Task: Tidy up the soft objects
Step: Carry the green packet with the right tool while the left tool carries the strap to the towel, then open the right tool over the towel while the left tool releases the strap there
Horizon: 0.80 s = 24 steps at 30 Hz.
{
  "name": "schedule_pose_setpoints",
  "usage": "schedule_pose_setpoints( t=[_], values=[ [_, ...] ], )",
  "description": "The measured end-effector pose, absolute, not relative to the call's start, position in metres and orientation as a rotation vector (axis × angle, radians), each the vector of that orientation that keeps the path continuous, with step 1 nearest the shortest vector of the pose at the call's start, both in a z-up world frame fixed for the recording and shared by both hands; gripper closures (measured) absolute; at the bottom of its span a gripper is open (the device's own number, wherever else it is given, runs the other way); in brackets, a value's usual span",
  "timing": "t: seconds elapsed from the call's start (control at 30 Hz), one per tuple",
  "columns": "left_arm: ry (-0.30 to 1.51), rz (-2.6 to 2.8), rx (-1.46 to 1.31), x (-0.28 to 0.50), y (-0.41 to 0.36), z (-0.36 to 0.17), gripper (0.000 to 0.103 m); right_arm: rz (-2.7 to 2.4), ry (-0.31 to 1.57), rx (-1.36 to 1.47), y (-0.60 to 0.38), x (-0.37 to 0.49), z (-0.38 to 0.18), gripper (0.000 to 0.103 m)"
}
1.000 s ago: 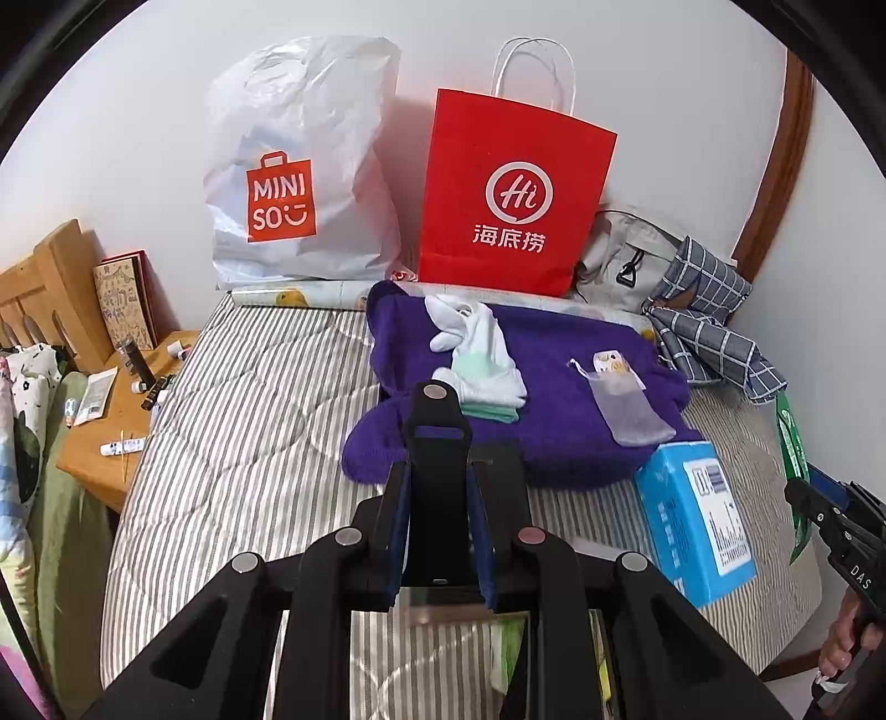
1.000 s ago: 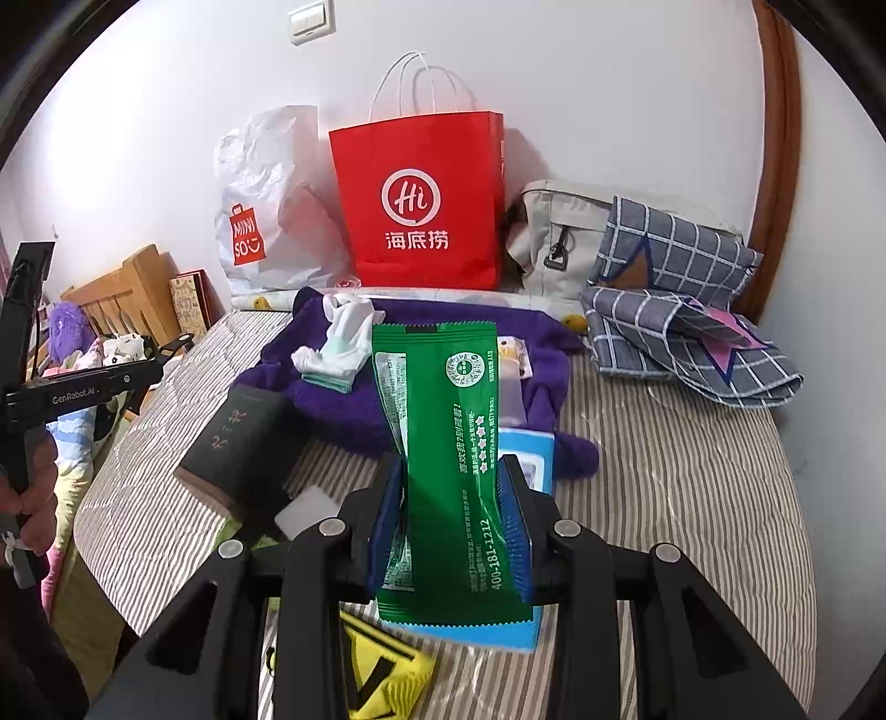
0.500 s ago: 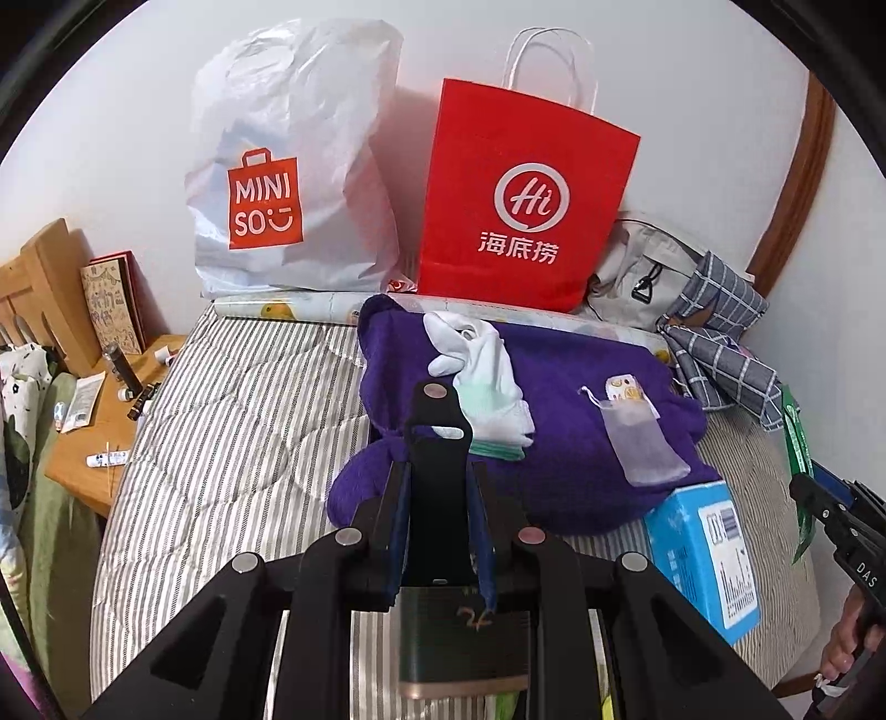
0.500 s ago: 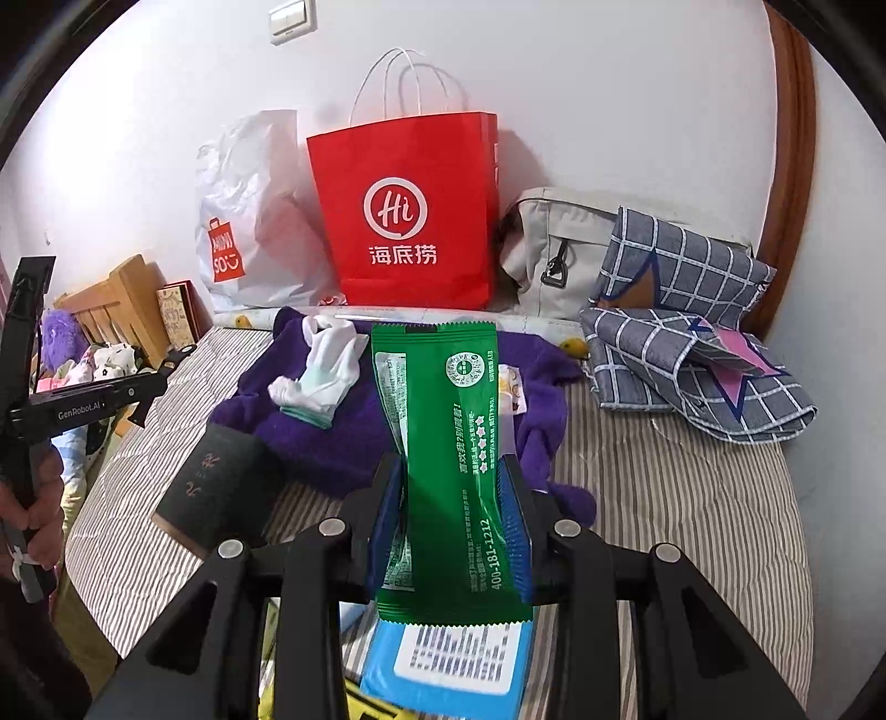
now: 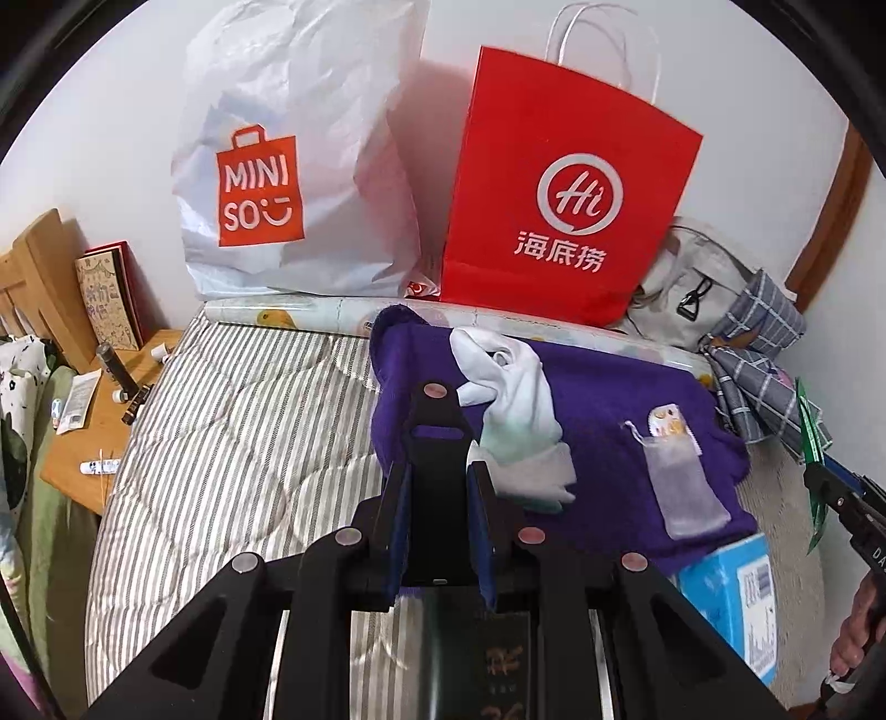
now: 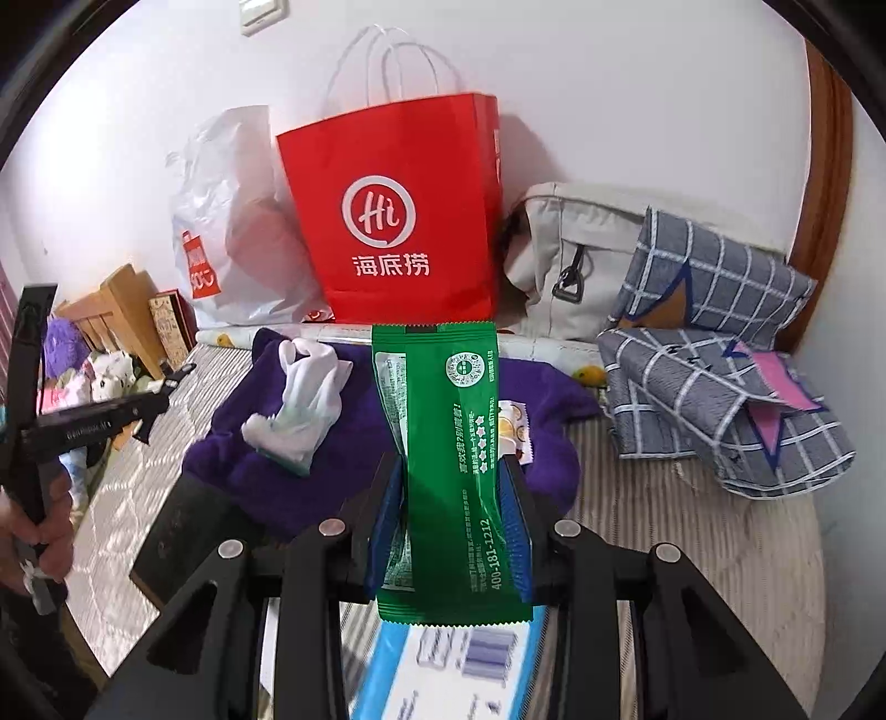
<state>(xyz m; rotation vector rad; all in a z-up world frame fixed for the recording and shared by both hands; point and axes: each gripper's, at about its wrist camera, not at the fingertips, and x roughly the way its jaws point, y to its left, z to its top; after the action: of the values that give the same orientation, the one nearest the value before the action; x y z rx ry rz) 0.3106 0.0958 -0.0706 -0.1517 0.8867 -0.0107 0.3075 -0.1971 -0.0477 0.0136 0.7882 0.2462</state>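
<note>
Standing against the wall, red paper bag (image 6: pixel 398 221) hides its contents.

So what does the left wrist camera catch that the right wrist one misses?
Only the left wrist view shows the wooden side table with its small tubes, and the small mesh pouch laid out in full on the purple blanket.

Only the right wrist view shows the wall switch and the front of the green packet clamped in the right tongs.

Both share the red paper bag, the white Miniso bag, the white socks, the blue box and the plaid cloth.
</note>
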Motion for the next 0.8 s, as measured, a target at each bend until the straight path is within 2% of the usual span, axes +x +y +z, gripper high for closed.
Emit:
schedule_pose_setpoints(
  t=[0.8],
  values=[
    [1.017,-0.040,-0.211,0.392,0.085,-0.126,0.083,0.255,0.937,0.076,-0.209,0.380,-0.127,0.068]
  ],
)
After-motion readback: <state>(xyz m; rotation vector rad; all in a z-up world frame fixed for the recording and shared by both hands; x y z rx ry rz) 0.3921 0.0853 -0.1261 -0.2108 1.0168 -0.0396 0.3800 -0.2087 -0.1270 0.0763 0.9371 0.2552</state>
